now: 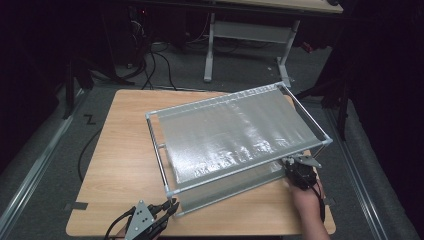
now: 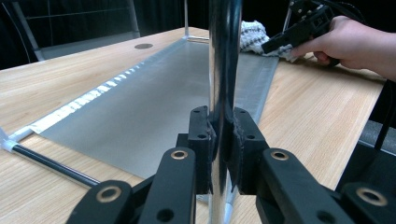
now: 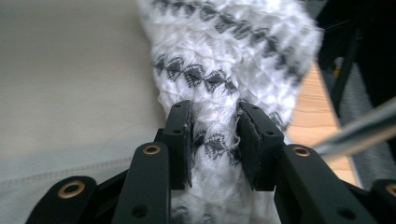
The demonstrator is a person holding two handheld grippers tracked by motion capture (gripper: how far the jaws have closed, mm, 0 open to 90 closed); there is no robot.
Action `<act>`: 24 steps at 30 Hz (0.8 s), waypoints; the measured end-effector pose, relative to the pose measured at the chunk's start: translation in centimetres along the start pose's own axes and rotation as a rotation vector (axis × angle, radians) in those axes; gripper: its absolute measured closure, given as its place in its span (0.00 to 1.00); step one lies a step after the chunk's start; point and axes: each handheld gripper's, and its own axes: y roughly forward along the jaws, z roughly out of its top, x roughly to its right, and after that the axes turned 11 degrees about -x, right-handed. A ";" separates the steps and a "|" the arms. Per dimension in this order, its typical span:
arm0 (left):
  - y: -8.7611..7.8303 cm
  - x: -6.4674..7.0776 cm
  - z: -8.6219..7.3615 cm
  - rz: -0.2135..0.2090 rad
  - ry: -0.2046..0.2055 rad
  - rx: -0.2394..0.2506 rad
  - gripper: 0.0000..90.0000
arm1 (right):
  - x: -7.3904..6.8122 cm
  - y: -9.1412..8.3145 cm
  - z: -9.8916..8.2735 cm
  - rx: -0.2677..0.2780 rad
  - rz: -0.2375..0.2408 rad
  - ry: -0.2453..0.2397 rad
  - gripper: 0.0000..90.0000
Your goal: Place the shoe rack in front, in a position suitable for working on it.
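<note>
A white, grey-patterned knitted cloth (image 3: 219, 79) lies on the rack's lower grey sheet (image 2: 140, 93) at the wooden table's (image 1: 125, 150) right front, bunched between the pads of the right gripper (image 3: 214, 140), which press on it. At the near-left corner, the left gripper (image 2: 223, 140) is clamped on the rack's upright chrome post (image 2: 224, 56). From above, the rack's upper sheet (image 1: 235, 130) hides the cloth; the left gripper view shows it beside the person's right hand (image 2: 350, 42).

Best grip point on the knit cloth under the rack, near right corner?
Pinch the bunched fold of the knit cloth where it humps off the lower grey sheet, coming level from the rack's open near-right side, below the rail. The right tongs already straddle that fold.
</note>
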 end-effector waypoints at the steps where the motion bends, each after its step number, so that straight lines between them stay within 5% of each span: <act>1: 0.0 0.0 0.0 0.000 0.000 0.000 0.89 | 0.3 0.0 0.0 0.005 -0.001 0.005 0.74; 6: 0.0 0.0 0.0 0.000 0.000 -0.001 0.89 | 0.2 -0.2 0.1 0.009 -0.013 0.009 0.74; 12: 0.0 0.0 0.0 -0.004 -0.005 0.002 0.89 | 0.4 0.3 0.0 -0.008 0.032 0.049 0.75; 24: 0.0 0.0 0.0 -0.003 -0.001 0.003 0.89 | -1.4 0.1 0.0 -0.005 0.087 -0.008 0.76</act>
